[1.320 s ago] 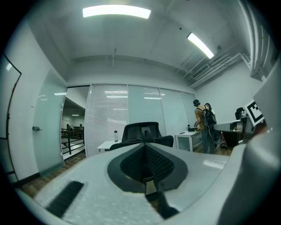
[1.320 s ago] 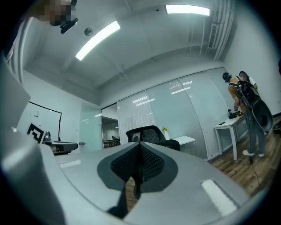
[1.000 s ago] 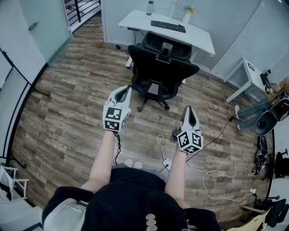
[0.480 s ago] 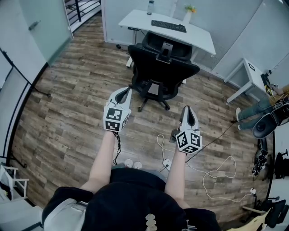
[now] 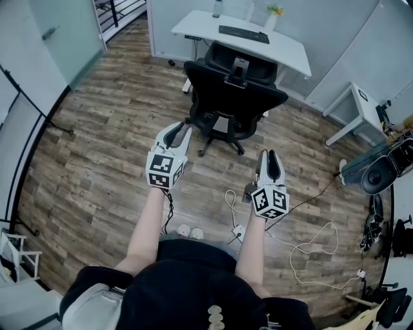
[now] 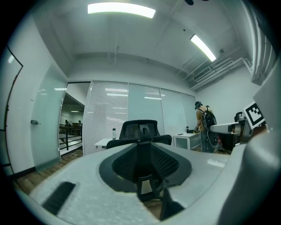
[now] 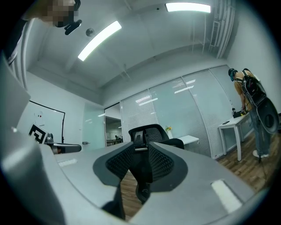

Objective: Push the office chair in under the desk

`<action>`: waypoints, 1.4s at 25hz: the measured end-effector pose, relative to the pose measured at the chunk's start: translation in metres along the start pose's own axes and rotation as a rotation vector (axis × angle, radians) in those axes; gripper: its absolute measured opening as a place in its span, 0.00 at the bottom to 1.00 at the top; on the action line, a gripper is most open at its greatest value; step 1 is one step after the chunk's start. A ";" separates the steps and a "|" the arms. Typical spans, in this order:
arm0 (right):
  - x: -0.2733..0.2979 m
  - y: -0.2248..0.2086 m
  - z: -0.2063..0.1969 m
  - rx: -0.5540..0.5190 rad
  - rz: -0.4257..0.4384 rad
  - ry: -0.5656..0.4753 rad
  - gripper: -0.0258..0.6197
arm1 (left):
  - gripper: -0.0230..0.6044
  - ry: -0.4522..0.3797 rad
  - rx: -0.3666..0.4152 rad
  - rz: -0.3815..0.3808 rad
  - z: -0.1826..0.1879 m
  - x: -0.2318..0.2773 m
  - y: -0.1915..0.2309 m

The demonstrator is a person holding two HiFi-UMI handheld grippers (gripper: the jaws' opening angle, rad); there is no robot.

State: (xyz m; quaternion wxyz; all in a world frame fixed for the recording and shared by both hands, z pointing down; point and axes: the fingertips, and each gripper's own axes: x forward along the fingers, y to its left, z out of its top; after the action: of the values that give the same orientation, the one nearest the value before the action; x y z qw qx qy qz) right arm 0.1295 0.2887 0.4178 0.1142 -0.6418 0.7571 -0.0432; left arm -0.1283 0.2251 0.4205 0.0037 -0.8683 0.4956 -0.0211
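A black office chair [image 5: 232, 97] stands on the wood floor, its back toward me, pulled out from the white desk [image 5: 284, 55] behind it. My left gripper [image 5: 184, 127] hovers short of the chair's left side, not touching it. The right gripper [image 5: 270, 155] is held lower, further from the chair's right side. Both sets of jaws are opening, with nothing between them. In the left gripper view the chair [image 6: 139, 131] shows through the gap of the left gripper [image 6: 147, 176]. In the right gripper view the chair [image 7: 147, 132] appears past the right gripper [image 7: 140, 173].
A keyboard [image 5: 243, 34] and a bottle [image 5: 217, 8] sit on the desk. A small white side table [image 5: 355, 106] and a person with a backpack [image 5: 377, 164] are at the right. White cables [image 5: 310, 248] trail over the floor by my feet. A glass door [image 5: 64, 32] is at the left.
Both grippers' jaws have parted from shut to slightly open. The hands have barely moved. The person at the right has shifted.
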 end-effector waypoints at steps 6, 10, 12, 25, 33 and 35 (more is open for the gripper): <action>0.000 -0.004 0.003 0.033 0.023 -0.022 0.39 | 0.39 -0.020 -0.001 -0.008 0.001 0.000 -0.007; 0.002 -0.008 0.004 0.035 0.034 -0.020 0.42 | 0.43 -0.017 -0.005 -0.008 0.000 0.003 -0.012; 0.002 -0.011 0.004 0.036 0.039 -0.018 0.42 | 0.43 -0.013 -0.003 -0.004 -0.001 0.003 -0.015; 0.004 -0.022 -0.007 0.039 0.092 0.007 0.42 | 0.43 -0.006 -0.027 0.047 -0.020 -0.004 -0.026; 0.031 -0.030 -0.018 0.041 0.091 0.012 0.42 | 0.43 -0.008 -0.028 0.048 -0.028 0.021 -0.012; 0.047 -0.033 -0.020 0.038 0.088 0.009 0.42 | 0.43 -0.010 -0.030 0.045 -0.029 0.035 -0.003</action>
State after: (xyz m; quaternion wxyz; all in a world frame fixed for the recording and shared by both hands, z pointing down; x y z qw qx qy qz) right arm 0.1498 0.2357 0.4386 0.1249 -0.6054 0.7841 -0.0554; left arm -0.1090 0.1972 0.4511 -0.0062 -0.8569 0.5153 -0.0092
